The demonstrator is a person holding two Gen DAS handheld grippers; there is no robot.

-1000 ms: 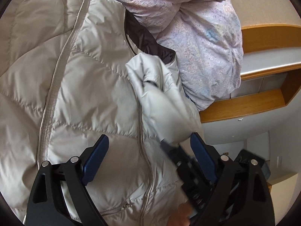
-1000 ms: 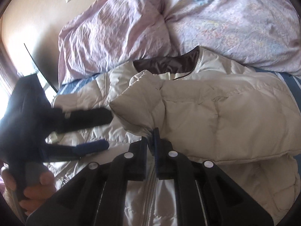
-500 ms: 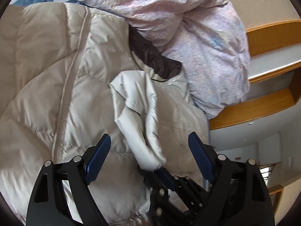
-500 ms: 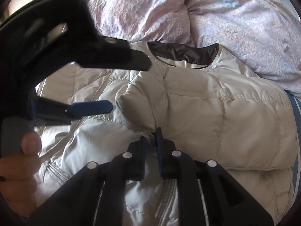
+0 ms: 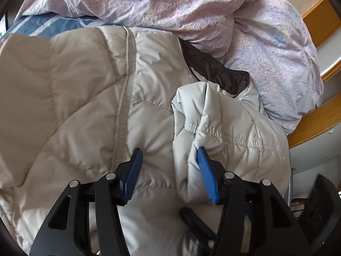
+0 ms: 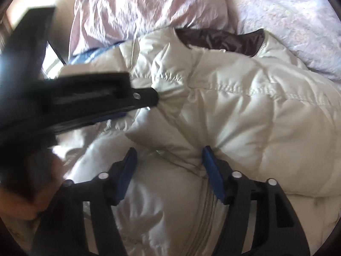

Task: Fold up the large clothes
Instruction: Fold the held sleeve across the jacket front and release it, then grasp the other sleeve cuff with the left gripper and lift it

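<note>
A beige quilted puffer jacket (image 5: 85,111) with a dark brown collar lining (image 5: 213,70) lies front-up on the bed. One sleeve (image 5: 223,132) is folded across its chest. My left gripper (image 5: 168,164) points down over the sleeve's cuff end, jaws closing. The right pad (image 5: 205,170) touches the sleeve fold, while the left pad rests on the jacket body, clear of the sleeve. My right gripper (image 6: 168,160) stands over the jacket (image 6: 255,117) near the zip (image 6: 204,213), jaws opening, with a loose sleeve fold between them. The left gripper (image 6: 96,104) shows blurred there.
A crumpled lilac duvet (image 5: 213,10) is bunched just beyond the collar. A blue striped sheet (image 5: 49,23) shows at the jacket's far left. A wooden frame (image 5: 315,128) runs along the right of the bed. A hand (image 6: 21,202) is at the lower left.
The right gripper's jaws went from shut on the sleeve fold to apart, letting it go. The left gripper tipped down over the sleeve's cuff end and its jaws narrowed.
</note>
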